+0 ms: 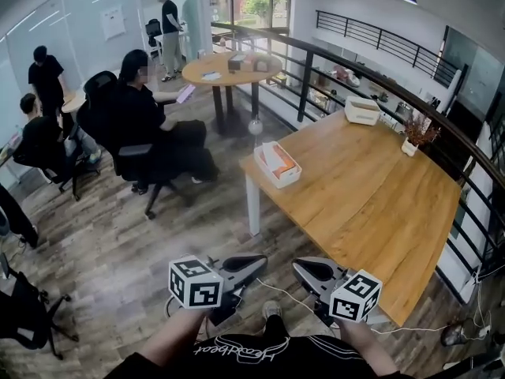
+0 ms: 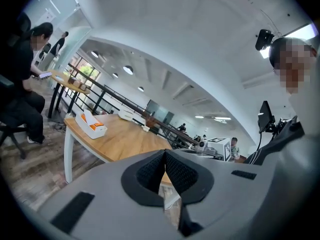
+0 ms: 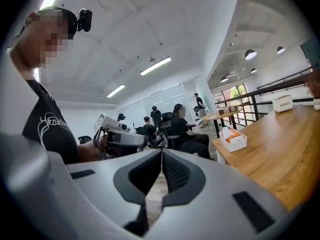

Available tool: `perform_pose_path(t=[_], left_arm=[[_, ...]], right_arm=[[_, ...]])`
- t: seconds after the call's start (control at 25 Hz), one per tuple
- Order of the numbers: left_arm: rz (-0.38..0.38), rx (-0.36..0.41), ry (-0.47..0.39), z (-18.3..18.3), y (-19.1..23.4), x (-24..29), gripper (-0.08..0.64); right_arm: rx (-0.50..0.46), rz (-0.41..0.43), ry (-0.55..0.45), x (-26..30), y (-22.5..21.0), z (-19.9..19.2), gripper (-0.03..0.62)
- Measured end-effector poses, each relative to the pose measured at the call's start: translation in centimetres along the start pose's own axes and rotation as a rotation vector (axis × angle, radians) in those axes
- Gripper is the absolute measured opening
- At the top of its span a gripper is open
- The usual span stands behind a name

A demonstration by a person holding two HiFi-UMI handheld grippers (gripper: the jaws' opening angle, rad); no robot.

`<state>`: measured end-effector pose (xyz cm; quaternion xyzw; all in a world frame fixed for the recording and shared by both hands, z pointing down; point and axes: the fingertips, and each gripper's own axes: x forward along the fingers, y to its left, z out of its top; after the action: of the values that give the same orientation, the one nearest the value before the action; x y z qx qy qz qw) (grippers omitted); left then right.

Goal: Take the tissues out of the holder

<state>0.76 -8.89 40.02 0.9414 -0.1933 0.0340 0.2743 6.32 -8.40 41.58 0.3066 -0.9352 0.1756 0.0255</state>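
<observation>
1. Wooden table (image 1: pixel 371 212): the white tissue holder (image 1: pixel 276 172) sits at its left corner, with the tissues (image 1: pixel 282 161) inside.
2. Left gripper (image 2: pixel 165 159): jaws pressed together, nothing between them.
3. Right gripper (image 3: pixel 161 158): also clenched, empty.
4. Both grippers are held low in front of the person, off the table and well apart from the holder.

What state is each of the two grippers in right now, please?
Left gripper: closed, nothing between its jaws.
Right gripper: closed, nothing between its jaws.
</observation>
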Motion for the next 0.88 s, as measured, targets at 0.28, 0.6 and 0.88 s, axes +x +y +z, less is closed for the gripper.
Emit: perform_pose_path(t=[0.28, 0.6, 0.88], left_arm=[[0.055, 0.013, 0.015, 3.7, 8.0, 6.5, 0.012], [0.112, -0.025, 0.027, 7.4, 17.2, 12.8, 0.012], [0.164, -0.006, -0.007, 10.9, 21.1, 14.3, 0.012]], right_arm=[[0.024, 0.000, 0.031, 3.8, -10.9, 2.4, 0.014], [0.031, 0.015, 0.052, 8.6, -21.9, 5.3, 0.014], [0.007, 0.068, 0.070, 12.4, -25.5, 6.8, 0.014]])
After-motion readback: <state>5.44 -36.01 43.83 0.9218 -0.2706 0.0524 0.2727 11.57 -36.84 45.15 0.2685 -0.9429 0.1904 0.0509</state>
